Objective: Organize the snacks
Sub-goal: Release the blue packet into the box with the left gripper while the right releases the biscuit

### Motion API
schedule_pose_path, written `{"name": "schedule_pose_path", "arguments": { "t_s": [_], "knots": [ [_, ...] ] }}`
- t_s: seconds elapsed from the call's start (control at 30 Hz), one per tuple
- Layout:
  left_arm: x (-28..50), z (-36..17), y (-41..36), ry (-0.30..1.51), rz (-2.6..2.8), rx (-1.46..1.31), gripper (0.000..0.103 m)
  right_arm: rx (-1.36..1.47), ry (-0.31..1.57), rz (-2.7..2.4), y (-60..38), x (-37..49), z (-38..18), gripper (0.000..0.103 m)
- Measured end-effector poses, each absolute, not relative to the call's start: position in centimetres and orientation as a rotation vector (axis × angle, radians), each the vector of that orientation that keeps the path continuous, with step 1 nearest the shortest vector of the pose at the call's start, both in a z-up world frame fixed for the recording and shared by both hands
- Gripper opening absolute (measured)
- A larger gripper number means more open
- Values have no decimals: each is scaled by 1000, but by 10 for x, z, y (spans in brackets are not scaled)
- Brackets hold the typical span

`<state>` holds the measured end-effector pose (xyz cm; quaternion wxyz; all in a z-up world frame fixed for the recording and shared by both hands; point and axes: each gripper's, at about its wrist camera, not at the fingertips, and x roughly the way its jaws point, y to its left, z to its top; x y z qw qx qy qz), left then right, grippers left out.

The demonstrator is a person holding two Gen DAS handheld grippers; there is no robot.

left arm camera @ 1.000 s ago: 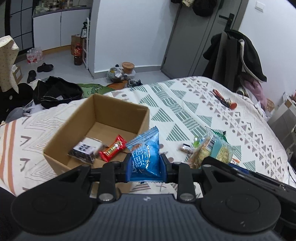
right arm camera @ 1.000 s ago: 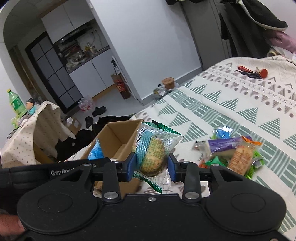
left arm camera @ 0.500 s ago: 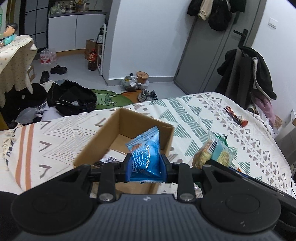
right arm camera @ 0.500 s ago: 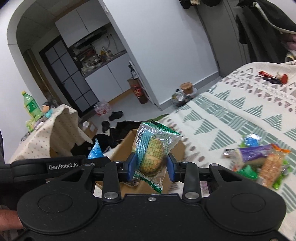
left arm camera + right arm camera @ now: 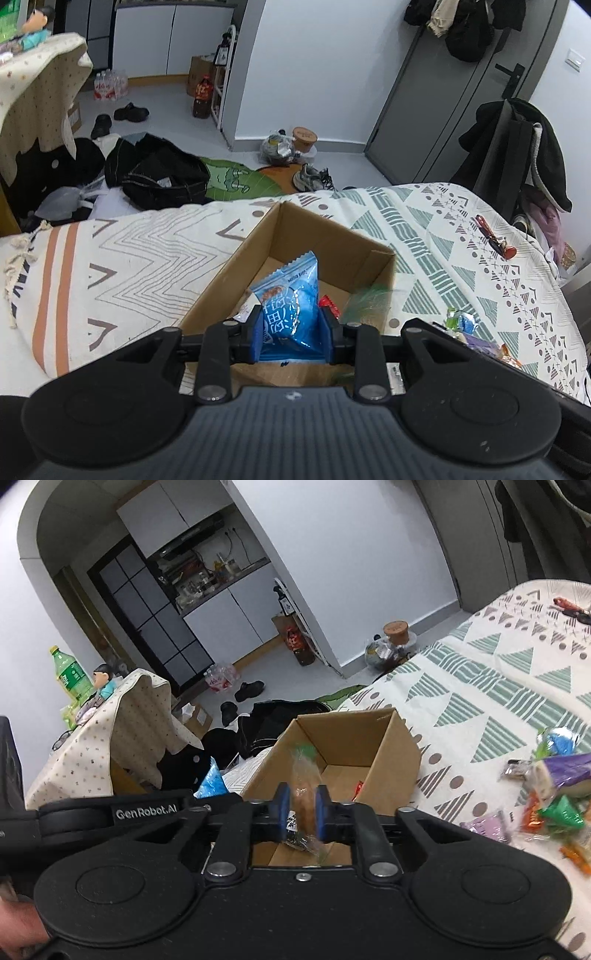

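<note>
An open cardboard box (image 5: 225,277) sits on the patterned bedspread (image 5: 129,258), with a red snack (image 5: 330,303) inside. My left gripper (image 5: 291,332) is shut on a blue snack packet (image 5: 291,299), held over the box's near edge. In the right wrist view the box (image 5: 391,753) lies straight ahead. My right gripper (image 5: 302,812) is shut narrowly on a green-edged cracker packet (image 5: 303,775), which is blurred, above the box's near side. That packet (image 5: 369,299) shows as a green smear by the box's right wall. The blue packet (image 5: 211,783) peeks out at left.
A pile of loose snacks (image 5: 554,786) lies on the bed right of the box, also visible as the snack pile (image 5: 461,325). Red-handled items (image 5: 495,240) lie farther back. Beyond the bed's edge are a black bag (image 5: 159,177), shoes (image 5: 314,177) and a cloth-covered table (image 5: 110,731).
Both grippers have moved left, from beside the box to over its near edge. The right fingers now stand closer together and the cracker packet between them has turned narrow and blurred.
</note>
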<state>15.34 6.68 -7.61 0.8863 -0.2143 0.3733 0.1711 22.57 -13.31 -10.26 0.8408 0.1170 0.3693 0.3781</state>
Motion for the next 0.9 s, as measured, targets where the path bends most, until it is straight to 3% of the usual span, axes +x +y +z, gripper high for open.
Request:
{"name": "schedule_pose_path", "arguments": {
  "t_s": [0.27,0.43,0.63,0.7,0.9],
  "knots": [
    [164,-97,79,834,361,-459,32,216,832,790,-118,232,-120,10],
    [169,-97,77,848,346,-460,34,222,860,765,-125,234,-119,15],
    [168,-91,75,858,355,-452,49,218,865,717,-137,234,-116,44],
    [166,-87,72,856,357,-441,54,223,858,703,-144,234,-111,59],
    [163,-77,62,845,357,-426,71,205,847,691,-165,226,-100,77]
  ]
}}
